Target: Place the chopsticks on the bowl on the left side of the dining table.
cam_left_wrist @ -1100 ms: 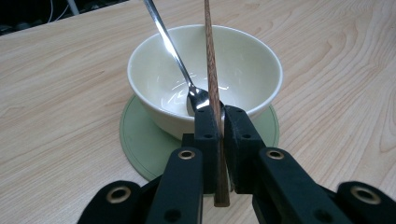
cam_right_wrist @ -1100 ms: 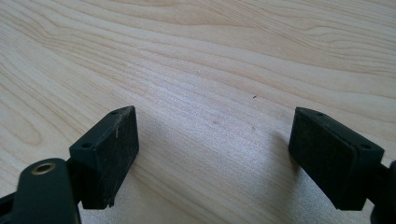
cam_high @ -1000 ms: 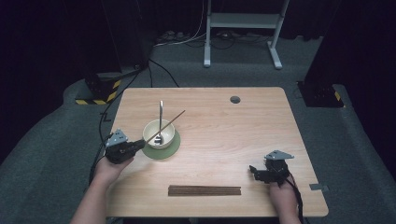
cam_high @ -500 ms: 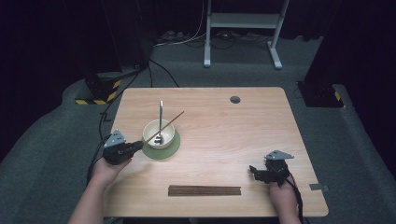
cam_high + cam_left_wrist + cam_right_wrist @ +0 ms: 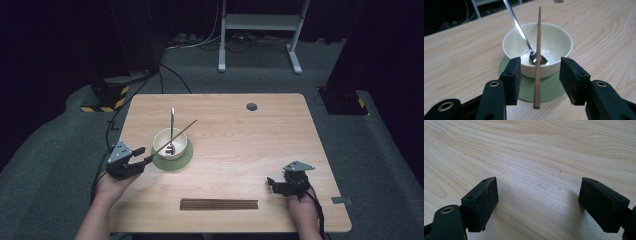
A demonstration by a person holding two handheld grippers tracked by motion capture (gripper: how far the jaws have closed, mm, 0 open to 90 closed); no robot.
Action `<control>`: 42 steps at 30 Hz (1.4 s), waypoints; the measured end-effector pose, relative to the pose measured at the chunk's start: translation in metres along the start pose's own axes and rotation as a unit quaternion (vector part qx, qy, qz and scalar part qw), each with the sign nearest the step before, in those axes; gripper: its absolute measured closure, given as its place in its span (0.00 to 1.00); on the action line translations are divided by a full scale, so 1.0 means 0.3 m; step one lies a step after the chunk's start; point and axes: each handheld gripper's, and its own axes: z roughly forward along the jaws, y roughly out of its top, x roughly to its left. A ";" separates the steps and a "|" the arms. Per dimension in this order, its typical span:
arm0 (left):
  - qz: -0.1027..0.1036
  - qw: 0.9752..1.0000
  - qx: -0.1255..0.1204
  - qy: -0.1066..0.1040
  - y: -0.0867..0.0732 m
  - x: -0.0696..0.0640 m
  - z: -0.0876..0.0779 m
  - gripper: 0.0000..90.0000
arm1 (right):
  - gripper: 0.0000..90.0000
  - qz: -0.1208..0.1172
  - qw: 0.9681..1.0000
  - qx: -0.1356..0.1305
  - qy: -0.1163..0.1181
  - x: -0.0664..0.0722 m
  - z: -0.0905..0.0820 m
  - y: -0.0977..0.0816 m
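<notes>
**Two grippers at rest by a bowl on a pale wood surface**

Dark walls and grey carpet ring the pale wood surface [image 5: 280,145], with a white metal stand [image 5: 257,30] on the floor beyond its far edge and cables trailing near it.

From the left gripper [image 5: 539,75], the jaws stand apart, and a single brown chopstick [image 5: 537,57] runs straight up the gap between them, touching neither pad. Its near end hangs free just above the green coaster [image 5: 549,87], while the rest leans over the near rim of the white bowl [image 5: 556,40] and points away past the far rim. A metal spoon [image 5: 524,37] sits in the bowl, its head at the bottom beside the chopstick and its handle leaning out over the far rim. The bowl rests on the coaster. From above, this gripper [image 5: 142,156] sits just left of the bowl [image 5: 176,139], held in the person's left hand [image 5: 112,185].

The right gripper [image 5: 537,202] has its jaws wide apart over bare wood with nothing between them. From above it [image 5: 272,184] sits low near the right front corner, well apart from the bowl. A bundle of brown chopsticks [image 5: 219,204] lies flat along the front edge, between the two hands. A small round hole [image 5: 251,106] marks the far side.
</notes>
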 end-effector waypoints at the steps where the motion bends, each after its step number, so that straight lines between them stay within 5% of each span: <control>1: 0.007 1.000 -0.007 0.000 0.005 -0.012 -0.011 0.57 | 0.18 0.000 1.000 0.000 0.000 0.000 0.000 0.000; 7: 0.018 0.999 -0.046 -0.014 0.010 -0.134 -0.027 0.56 | 0.18 0.000 1.000 0.000 0.000 0.000 0.000 0.000; 16: 0.048 0.996 -0.009 -0.070 -0.068 -0.301 0.088 0.53 | 0.18 -0.001 1.000 -0.001 -0.001 0.000 0.001 0.000; 20: 0.068 0.993 0.030 -0.090 -0.098 -0.319 0.140 0.51 | 0.18 -0.001 1.000 -0.001 -0.001 0.002 0.001 0.000; 22: 0.041 0.992 0.041 -0.109 -0.121 -0.320 0.158 0.50 | 0.18 -0.001 1.000 0.000 -0.001 0.002 0.001 0.001; 29: 0.045 0.984 0.077 -0.156 -0.161 -0.344 0.187 0.46 | 0.17 -0.001 1.000 0.000 0.000 0.001 0.002 0.002; 42: 0.015 0.979 0.086 -0.186 -0.167 -0.324 0.192 0.45 | 0.17 -0.003 1.000 -0.001 0.000 0.001 0.002 0.001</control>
